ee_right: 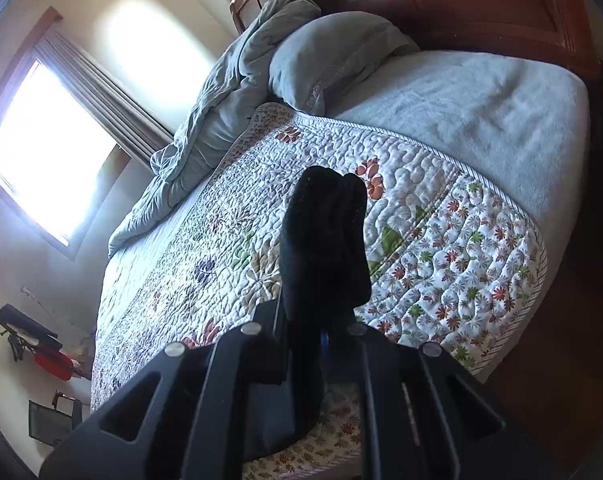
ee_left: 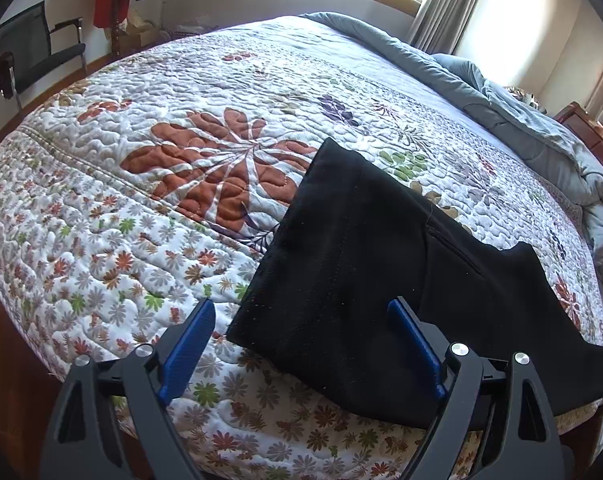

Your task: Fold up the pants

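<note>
Pants: black pants (ee_left: 365, 256) lie on the floral quilt (ee_left: 141, 200) of the bed, toward 4 o'clock in the left view.
Left tongs: left tongs (ee_left: 301, 320) spread wide above the near hem, holding nothing.
Right tongs: right tongs (ee_right: 321, 336) pressed together, pinching a bunched fold of the pants (ee_right: 325, 240).
Background: grey duvet (ee_right: 221, 108) at 11 o'clock.

right gripper's fingers (ee_right: 321, 336) buried in black pants (ee_right: 325, 236), pants (ee_left: 365, 280) cut off at right edge

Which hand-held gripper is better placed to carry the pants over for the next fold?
Right. The right hand-held gripper is shut on bunched black pants. The left hand-held gripper is open and empty over their near edge on the quilt.
</note>
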`<control>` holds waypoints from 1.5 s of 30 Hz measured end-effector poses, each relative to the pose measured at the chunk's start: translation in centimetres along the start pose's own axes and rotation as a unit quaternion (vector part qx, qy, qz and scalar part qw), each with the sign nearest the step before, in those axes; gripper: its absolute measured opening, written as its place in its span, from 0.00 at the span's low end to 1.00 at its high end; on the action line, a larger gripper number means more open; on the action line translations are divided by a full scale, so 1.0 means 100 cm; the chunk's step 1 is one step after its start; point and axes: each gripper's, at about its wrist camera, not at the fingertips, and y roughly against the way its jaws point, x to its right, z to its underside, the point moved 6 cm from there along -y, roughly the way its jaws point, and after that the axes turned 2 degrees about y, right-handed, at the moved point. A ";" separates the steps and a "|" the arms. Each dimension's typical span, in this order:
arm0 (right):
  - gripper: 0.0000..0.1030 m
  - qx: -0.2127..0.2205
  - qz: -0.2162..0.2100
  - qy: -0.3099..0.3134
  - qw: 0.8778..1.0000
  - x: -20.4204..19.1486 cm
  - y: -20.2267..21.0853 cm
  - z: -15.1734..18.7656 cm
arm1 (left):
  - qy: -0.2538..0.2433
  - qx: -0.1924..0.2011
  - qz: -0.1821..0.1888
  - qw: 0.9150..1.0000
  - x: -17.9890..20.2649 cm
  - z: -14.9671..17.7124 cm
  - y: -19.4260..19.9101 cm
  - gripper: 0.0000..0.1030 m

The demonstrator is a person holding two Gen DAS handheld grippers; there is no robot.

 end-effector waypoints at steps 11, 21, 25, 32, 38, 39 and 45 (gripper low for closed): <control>0.10 0.011 0.025 0.057 0.998 -0.033 0.014 0.007 | 0.003 0.003 0.004 1.000 -0.003 0.000 0.001 0.86; 0.10 0.017 0.034 0.081 0.996 -0.051 0.023 0.010 | 0.008 0.003 0.011 1.000 -0.007 0.000 0.003 0.86; 0.10 0.018 0.038 0.088 0.995 -0.056 0.025 0.010 | 0.008 0.003 0.011 1.000 -0.007 0.000 0.003 0.86; 0.10 0.026 0.052 0.110 0.992 -0.068 0.030 0.013 | 0.010 0.003 0.016 1.000 -0.009 0.001 0.005 0.86; 0.10 0.033 0.067 0.132 0.988 -0.078 0.033 0.016 | 0.012 0.003 0.017 1.000 -0.009 0.000 0.005 0.86; 0.10 0.035 0.068 0.136 0.988 -0.080 0.034 0.016 | 0.012 0.003 0.017 1.000 -0.009 0.001 0.005 0.86; 0.10 0.044 0.075 0.168 0.982 -0.099 0.040 0.018 | 0.012 0.003 0.016 1.000 -0.009 0.001 0.005 0.86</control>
